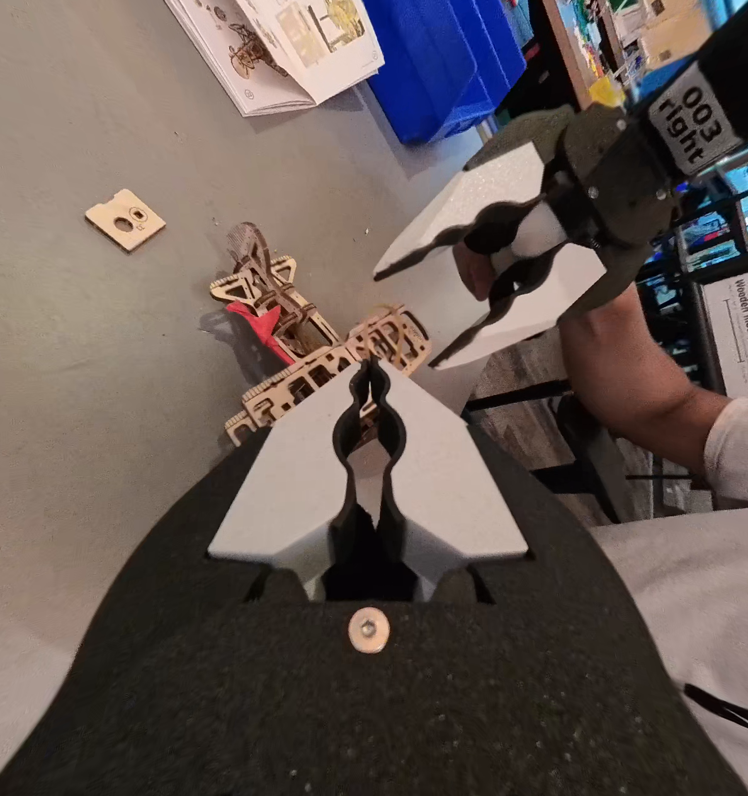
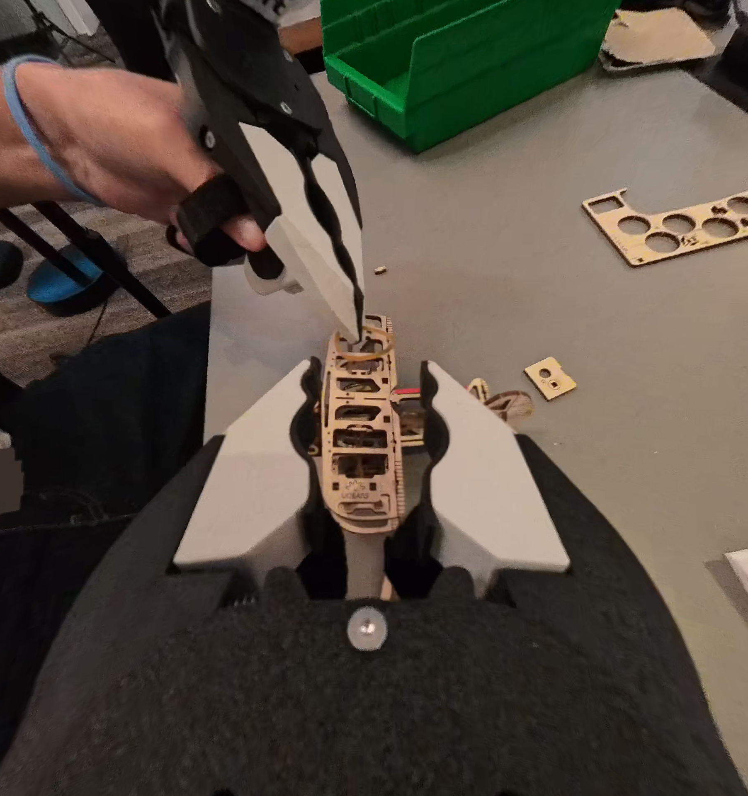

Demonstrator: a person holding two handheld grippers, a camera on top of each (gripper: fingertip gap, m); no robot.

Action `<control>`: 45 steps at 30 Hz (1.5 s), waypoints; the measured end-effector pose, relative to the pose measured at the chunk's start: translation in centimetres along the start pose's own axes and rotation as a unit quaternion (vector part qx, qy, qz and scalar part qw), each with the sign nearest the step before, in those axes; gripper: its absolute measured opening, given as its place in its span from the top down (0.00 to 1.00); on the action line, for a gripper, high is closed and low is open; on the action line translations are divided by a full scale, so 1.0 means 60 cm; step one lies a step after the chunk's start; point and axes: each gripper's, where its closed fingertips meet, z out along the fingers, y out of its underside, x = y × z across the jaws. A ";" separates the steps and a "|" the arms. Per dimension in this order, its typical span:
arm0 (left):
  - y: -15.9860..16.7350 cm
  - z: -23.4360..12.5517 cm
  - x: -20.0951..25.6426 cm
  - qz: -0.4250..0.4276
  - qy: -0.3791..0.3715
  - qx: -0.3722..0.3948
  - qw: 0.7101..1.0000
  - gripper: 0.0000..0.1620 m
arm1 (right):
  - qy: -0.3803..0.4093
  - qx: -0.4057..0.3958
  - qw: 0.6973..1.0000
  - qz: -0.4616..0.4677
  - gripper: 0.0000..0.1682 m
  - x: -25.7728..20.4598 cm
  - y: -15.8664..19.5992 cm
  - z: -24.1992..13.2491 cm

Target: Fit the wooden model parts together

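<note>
Lying on the grey table (image 2: 536,215), the wooden model (image 2: 363,430) stretches its long, ladder-like frame straight away from the right gripper (image 2: 368,374), so its axis runs along that gripper's own pointing direction. The right gripper's fingers stand wide apart on either side of the frame, touching nothing that I can see; the model's near, rounded end sits deep between them, close to the gripper's body. At the far end a rubber band (image 2: 366,344) loops over the frame, and the left gripper (image 2: 357,331) comes down on that spot from above and to the left, fingers pressed together with their tips at the band (whether they actually pinch the band or a sliver of wood is too small to tell).

From the left wrist view the left gripper (image 1: 370,366) shows the same nearly touching tips right over the wooden model (image 1: 320,374), with the right gripper (image 1: 402,323) open and off to the side. A small loose plate (image 2: 549,378) lies apart on the right.

My judgement: the right gripper is nearer the frame's body and need only squeeze across its narrow width to steady it.
</note>
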 end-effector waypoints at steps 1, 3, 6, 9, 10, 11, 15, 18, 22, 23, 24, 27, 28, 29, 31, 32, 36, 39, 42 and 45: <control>0.001 0.000 -0.001 -0.010 0.002 0.000 1.000 1.00 | -0.008 0.006 1.000 -0.014 0.74 0.000 -0.006 -0.001; 0.000 -0.002 -0.003 -0.034 0.006 0.007 0.999 1.00 | -0.051 0.011 0.998 -0.031 0.73 -0.010 -0.015 0.001; 0.006 -0.003 -0.010 -0.056 -0.004 0.008 0.998 1.00 | -0.101 -0.014 0.994 -0.031 0.73 -0.011 -0.006 0.006; 0.013 -0.002 -0.021 -0.055 -0.030 -0.009 0.998 1.00 | -0.111 -0.040 0.992 -0.045 0.74 -0.006 0.010 0.010; 0.014 -0.003 -0.027 -0.047 -0.044 -0.017 0.998 1.00 | -0.111 -0.035 0.992 -0.055 0.76 -0.007 0.010 0.010; 0.015 -0.002 -0.031 -0.037 -0.057 -0.029 0.997 1.00 | -0.112 -0.027 0.991 -0.064 0.77 -0.009 0.009 0.010; 0.016 -0.002 -0.035 0.021 -0.105 -0.070 0.992 1.00 | -0.103 -0.003 0.991 -0.080 0.82 -0.008 0.006 0.007; 0.024 0.002 -0.026 0.037 -0.108 -0.096 0.989 1.00 | -0.114 0.008 0.990 -0.083 0.82 -0.010 0.006 0.009; 0.024 0.002 -0.020 0.036 -0.101 -0.111 0.988 1.00 | -0.104 -0.004 0.986 -0.132 0.82 -0.006 0.018 0.014; 0.023 0.003 -0.014 0.021 -0.084 -0.111 0.990 1.00 | -0.098 -0.003 0.984 -0.152 0.82 -0.008 0.018 0.015; 0.020 0.003 -0.008 0.001 -0.065 -0.107 0.992 1.00 | -0.089 -0.002 0.981 -0.170 0.82 -0.009 0.016 0.015; 0.011 -0.001 -0.002 -0.041 -0.027 -0.091 0.995 1.00 | -0.058 -0.018 0.976 -0.209 0.86 -0.018 0.012 0.008; 0.008 -0.003 -0.002 -0.047 -0.022 -0.086 0.995 1.00 | -0.037 -0.019 0.973 -0.229 0.88 -0.015 0.008 0.006; 0.006 -0.005 0.001 -0.052 -0.014 -0.083 0.995 1.00 | -0.018 -0.018 0.968 -0.251 0.90 -0.014 0.004 0.004; 0.001 -0.008 0.006 -0.062 -0.001 -0.073 0.995 1.00 | 0.019 -0.008 0.957 -0.291 0.94 -0.015 -0.006 -0.002; 0.001 -0.009 0.008 -0.063 0.005 -0.071 0.995 1.00 | 0.041 0.000 0.952 -0.302 0.96 -0.013 -0.012 -0.004; 0.002 -0.013 0.017 -0.072 0.027 -0.060 0.995 1.00 | 0.128 0.035 0.929 -0.344 1.00 -0.007 -0.035 -0.013; 0.000 -0.018 0.010 -0.060 0.021 -0.045 0.997 1.00 | 0.089 0.006 0.949 -0.301 0.93 -0.022 -0.023 -0.009; 0.000 -0.022 0.002 0.019 -0.011 -0.028 0.999 1.00 | 0.047 -0.020 0.981 -0.188 0.85 -0.013 -0.015 -0.006; -0.003 -0.022 0.007 0.106 -0.023 0.002 0.994 1.00 | -0.011 -0.028 0.998 -0.054 0.84 -0.008 -0.012 -0.006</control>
